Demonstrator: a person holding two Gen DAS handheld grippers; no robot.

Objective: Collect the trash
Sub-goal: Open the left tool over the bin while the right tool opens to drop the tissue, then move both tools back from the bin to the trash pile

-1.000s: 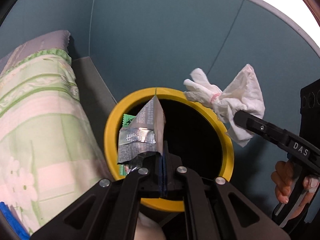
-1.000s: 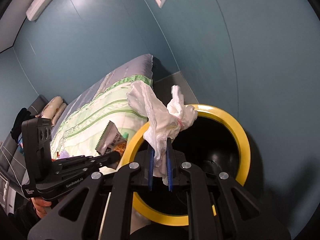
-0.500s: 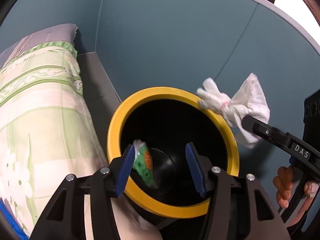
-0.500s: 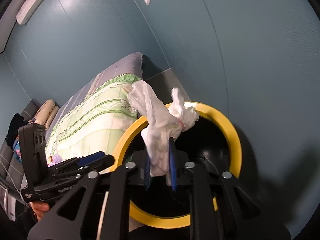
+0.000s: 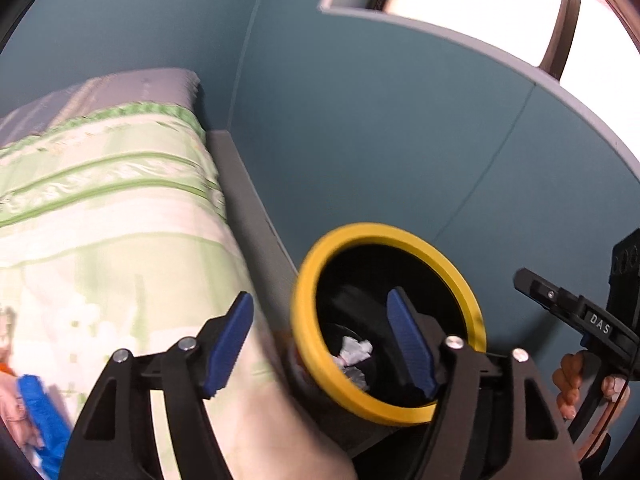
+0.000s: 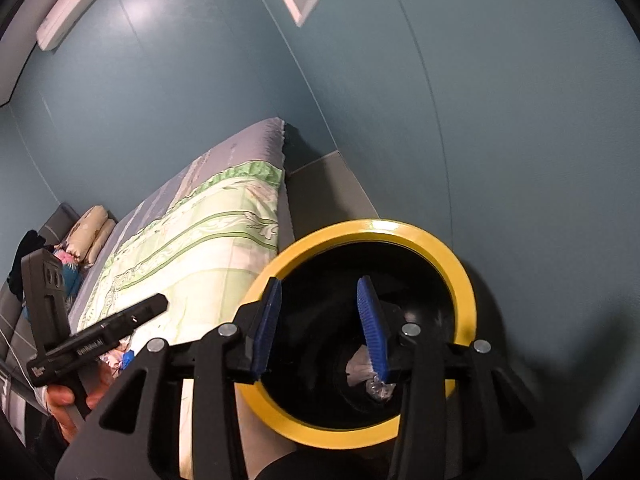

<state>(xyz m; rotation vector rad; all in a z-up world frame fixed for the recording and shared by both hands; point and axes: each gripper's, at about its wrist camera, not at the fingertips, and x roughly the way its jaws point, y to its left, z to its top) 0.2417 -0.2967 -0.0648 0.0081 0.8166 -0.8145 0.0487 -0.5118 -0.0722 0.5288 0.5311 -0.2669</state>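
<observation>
A black bin with a yellow rim (image 5: 468, 292) stands on the floor between the bed and the teal wall. A crumpled white tissue (image 5: 354, 350) lies at its bottom, and the right wrist view shows the tissue (image 6: 362, 364) beside a silvery wrapper (image 6: 378, 390). My left gripper (image 5: 319, 296) hangs over the bin's left rim and the bed edge, its jaws opening with nothing between them. My right gripper (image 6: 319, 280) is above the yellow rim (image 6: 460, 272), jaws also opening and empty. Each gripper shows in the other's view: the right gripper (image 5: 524, 278) and the left gripper (image 6: 160, 302).
A bed with a green and white quilt (image 5: 100, 220) runs along the bin's left side. A blue object (image 5: 40, 412) lies on it at the lower left. Pillows (image 6: 90, 226) sit at the bed's far end. The wall rises close behind the bin.
The left gripper let go of the silvery wrapper, opened wide and swung left and up. The right gripper opened and the white tissue dropped into the bin.
</observation>
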